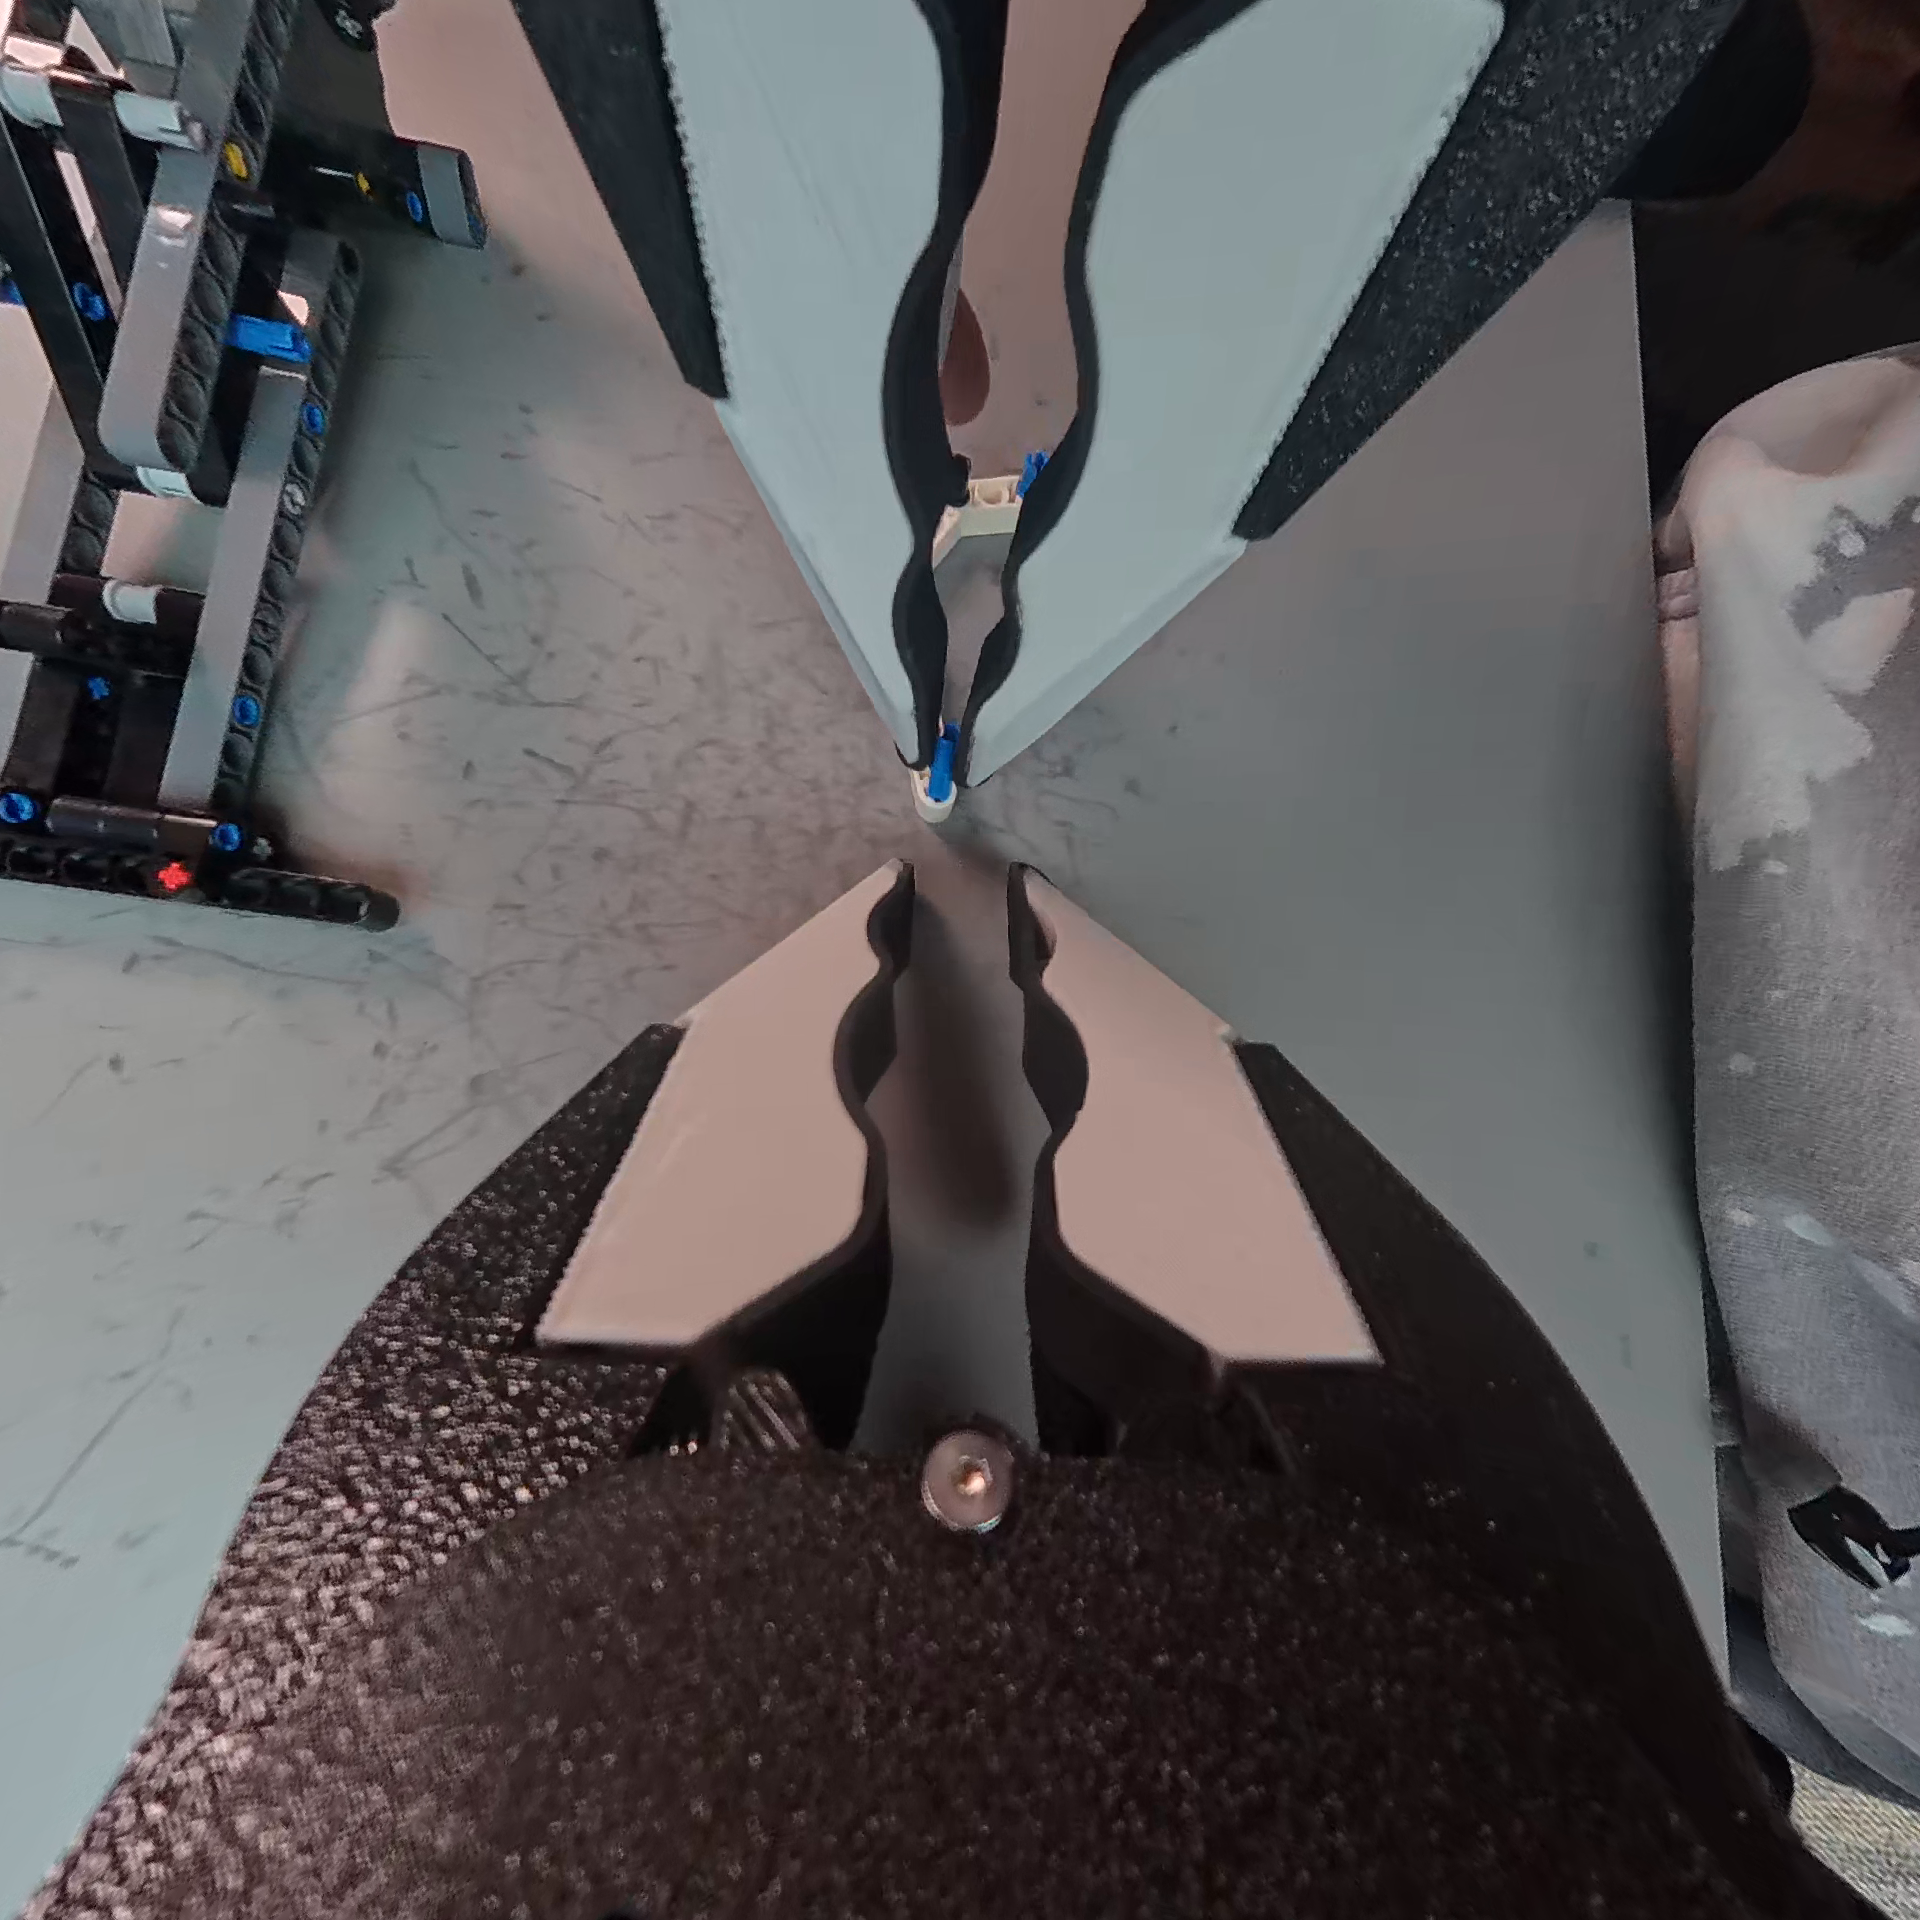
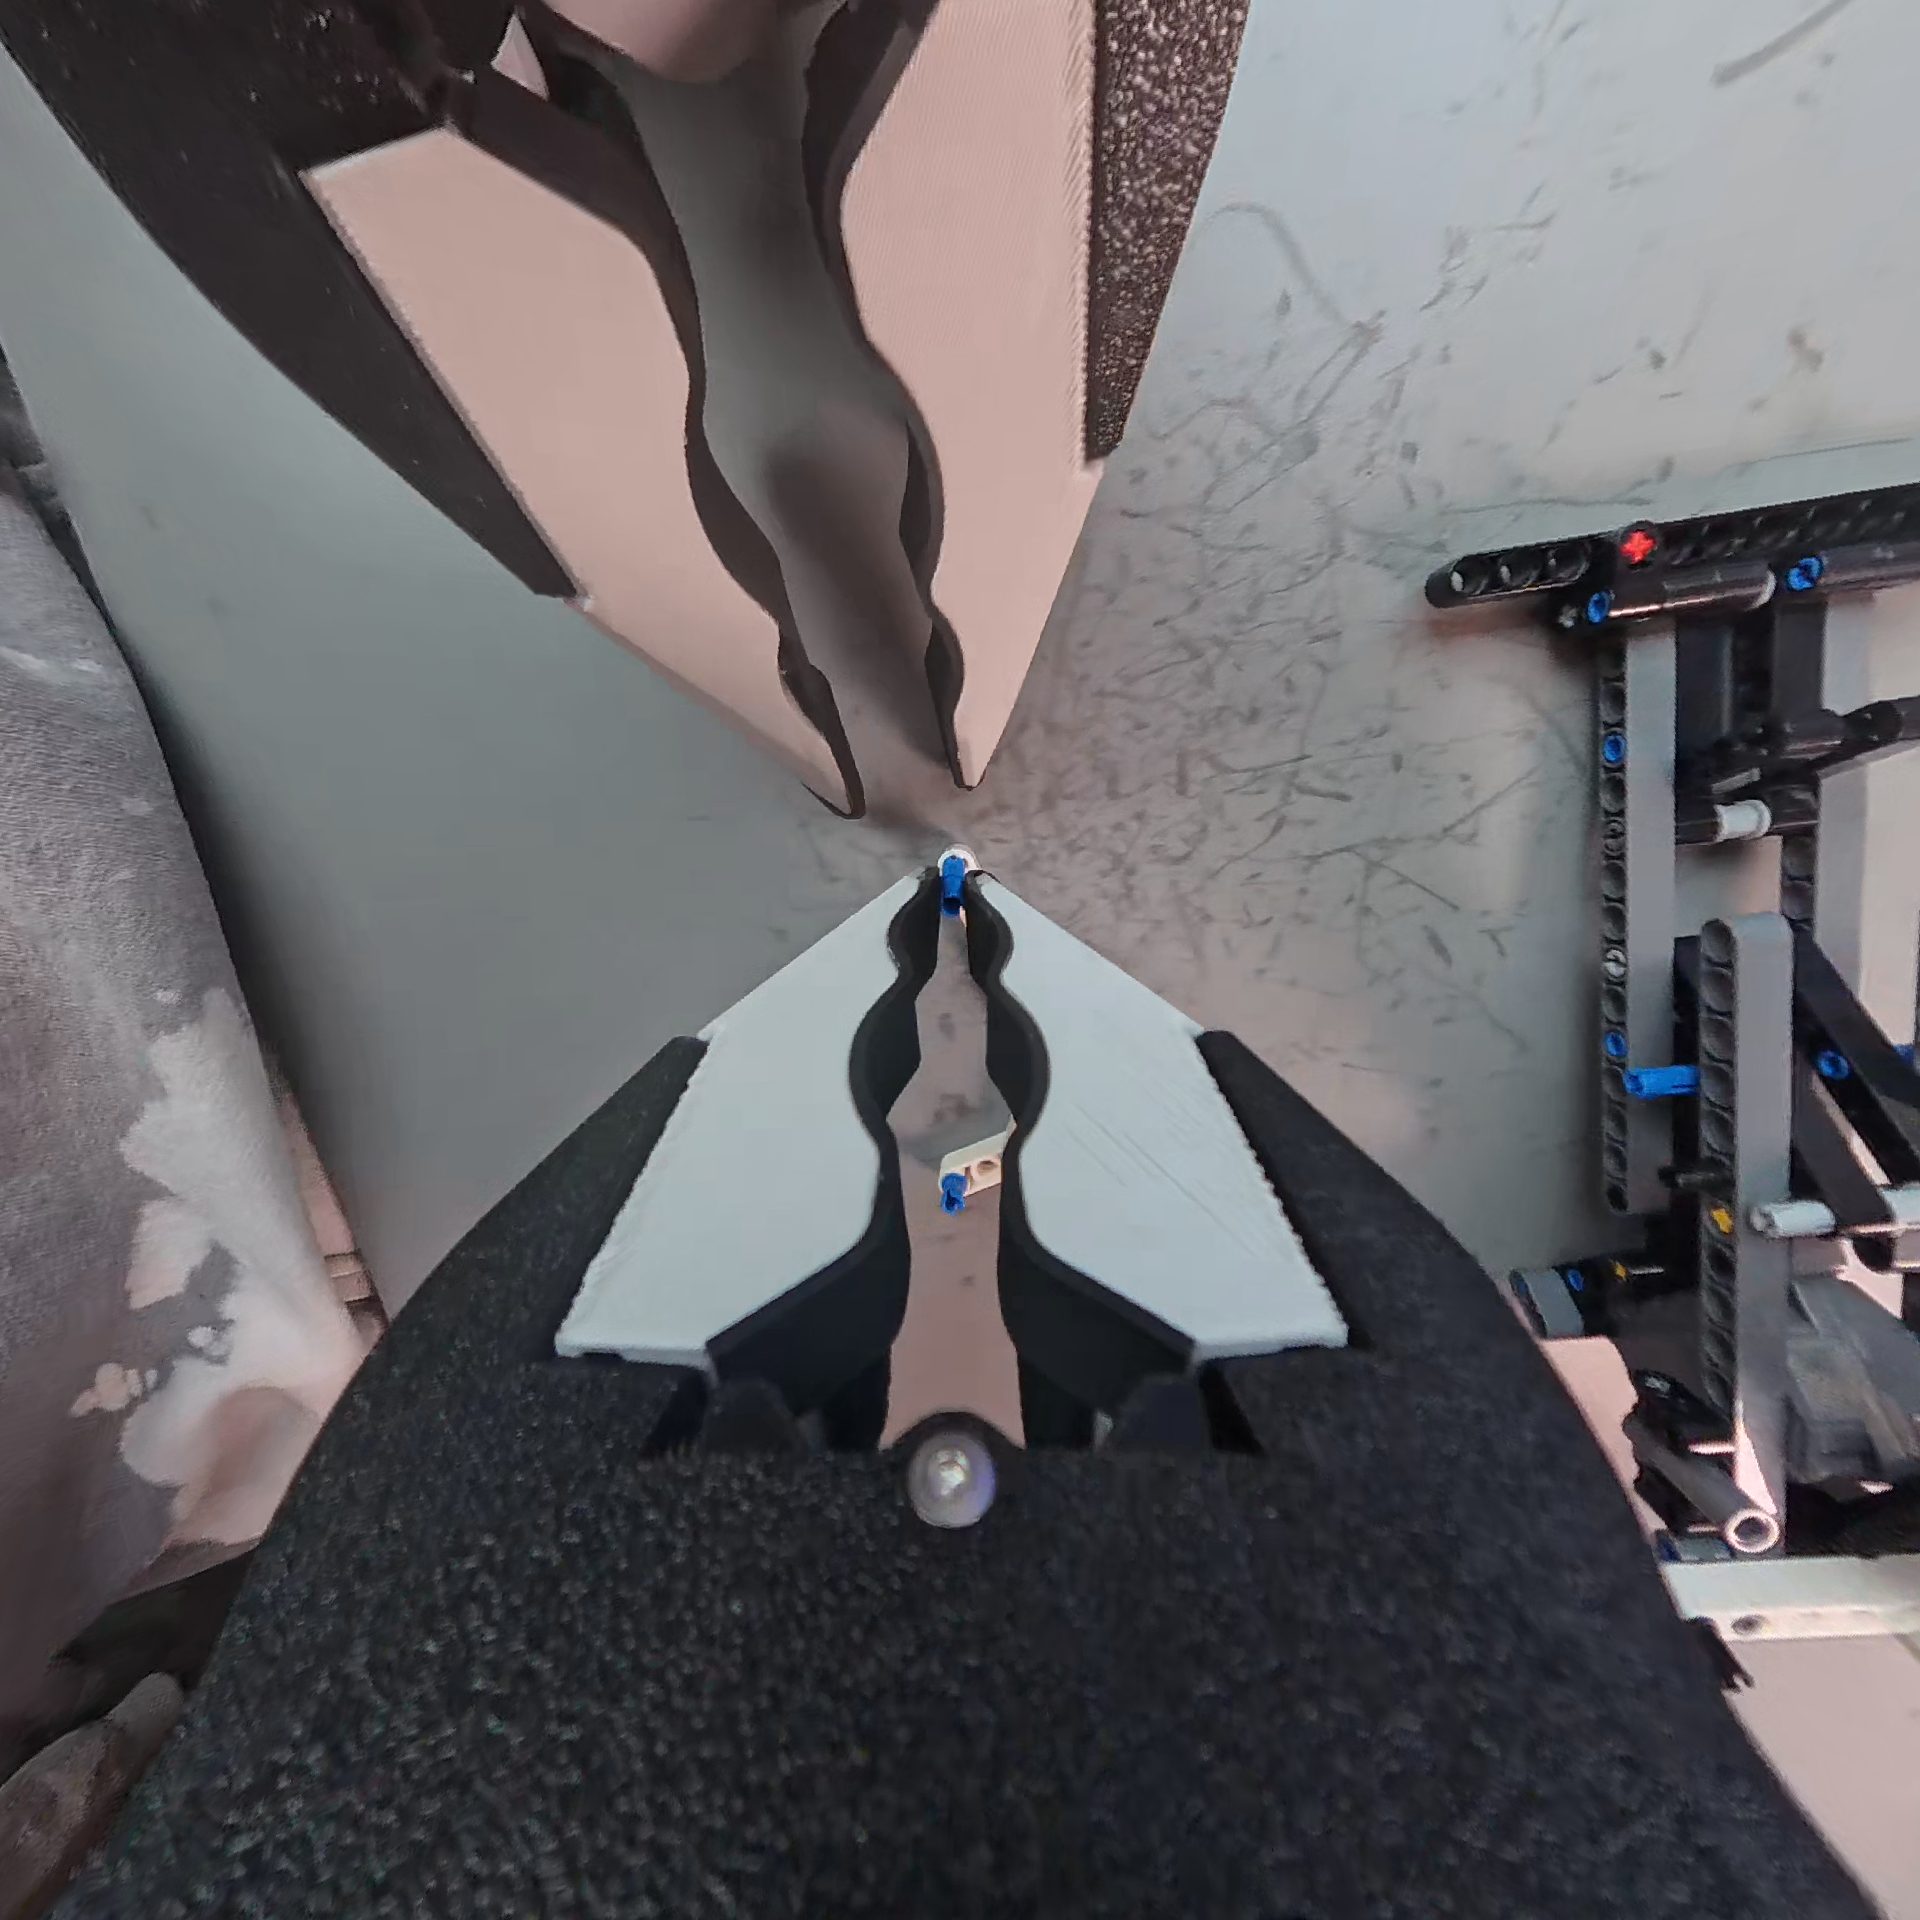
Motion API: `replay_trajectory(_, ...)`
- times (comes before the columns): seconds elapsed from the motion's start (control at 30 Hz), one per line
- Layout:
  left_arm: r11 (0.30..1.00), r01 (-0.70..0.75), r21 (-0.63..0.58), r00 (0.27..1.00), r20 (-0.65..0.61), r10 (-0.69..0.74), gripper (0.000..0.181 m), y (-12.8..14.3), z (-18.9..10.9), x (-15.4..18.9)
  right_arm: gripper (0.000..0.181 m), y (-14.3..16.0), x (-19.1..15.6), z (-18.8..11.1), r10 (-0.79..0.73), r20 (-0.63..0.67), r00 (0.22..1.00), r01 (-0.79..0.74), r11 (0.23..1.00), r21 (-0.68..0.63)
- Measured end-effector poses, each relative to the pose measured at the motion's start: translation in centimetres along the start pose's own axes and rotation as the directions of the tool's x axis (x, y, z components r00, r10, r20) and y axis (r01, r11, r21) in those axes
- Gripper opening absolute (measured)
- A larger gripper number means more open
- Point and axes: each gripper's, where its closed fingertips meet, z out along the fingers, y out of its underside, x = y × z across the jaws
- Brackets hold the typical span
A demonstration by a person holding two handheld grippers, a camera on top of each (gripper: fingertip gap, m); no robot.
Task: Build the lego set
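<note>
My right gripper (image 2: 951, 881) is shut on a small blue pin (image 2: 950, 896) that sits in the end of a white beam (image 2: 975, 1169). The beam runs back under the fingers, and a second blue pin (image 2: 951, 1202) shows at its other end. In the left wrist view the same blue pin (image 1: 943, 771) and the white beam end (image 1: 932, 807) sit at the right gripper's tips. My left gripper (image 1: 963, 873) is open and empty. It points tip to tip at the right one, a short gap away. It also shows from above in the right wrist view (image 2: 906, 795).
The black and grey Technic frame (image 1: 187, 468) with blue pins lies on the scratched grey table (image 1: 540, 623) at the left. It is at the right in the right wrist view (image 2: 1714, 1039). A person's light patterned clothing (image 1: 1808, 935) borders the table edge.
</note>
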Motion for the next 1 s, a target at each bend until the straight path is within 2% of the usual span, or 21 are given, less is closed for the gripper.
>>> replay_trajectory(0.03, 1.000, -0.005, 0.002, 1.000, 0.009, 0.005, 0.017, 0.0, 0.0, -0.1, 0.004, 0.0, 0.0, 0.0, 0.005, 0.004, 1.000, -0.005, 1.000, -0.003)
replay_trajectory(0.17, 0.999, -0.034, 0.032, 0.999, 0.023, 0.033, 0.017, -0.7, -0.1, 0.1, 0.004, 0.0, 0.0, -0.1, 0.022, 0.027, 0.999, -0.022, 0.999, 0.023)
replay_trajectory(0.4, 0.988, -0.116, 0.100, 0.992, 0.062, 0.110, 0.012, -2.1, -0.8, 0.3, 0.004, -2.1, -1.1, -2.5, 0.004, 0.093, 0.996, -0.028, 0.968, 0.249)
replay_trajectory(0.6, 0.978, -0.120, 0.168, 0.992, -0.018, 0.125, 0.010, -3.0, -1.4, 1.6, 0.004, -1.8, -1.6, -3.1, -0.101, 0.058, 0.993, 0.079, 0.951, 0.300)
replay_trajectory(0.77, 0.973, -0.077, 0.216, 0.990, -0.099, 0.100, 0.003, -3.5, -1.8, 2.4, 0.004, -1.7, -2.6, -3.7, -0.281, -0.007, 0.960, 0.266, 0.901, 0.342)
replay_trajectory(0.9, 0.961, -0.118, 0.249, 0.990, -0.052, 0.135, 0.003, -4.0, -2.0, 2.2, 0.004, -1.8, -2.5, -4.2, -0.342, -0.077, 0.937, 0.346, 0.868, 0.356)
replay_trajectory(1.0, 0.945, -0.155, 0.288, 0.988, 0.026, 0.154, 0.003, -4.8, -2.5, 1.5, 0.005, -2.2, -1.9, -4.9, -0.274, -0.098, 0.957, 0.290, 0.868, 0.404)
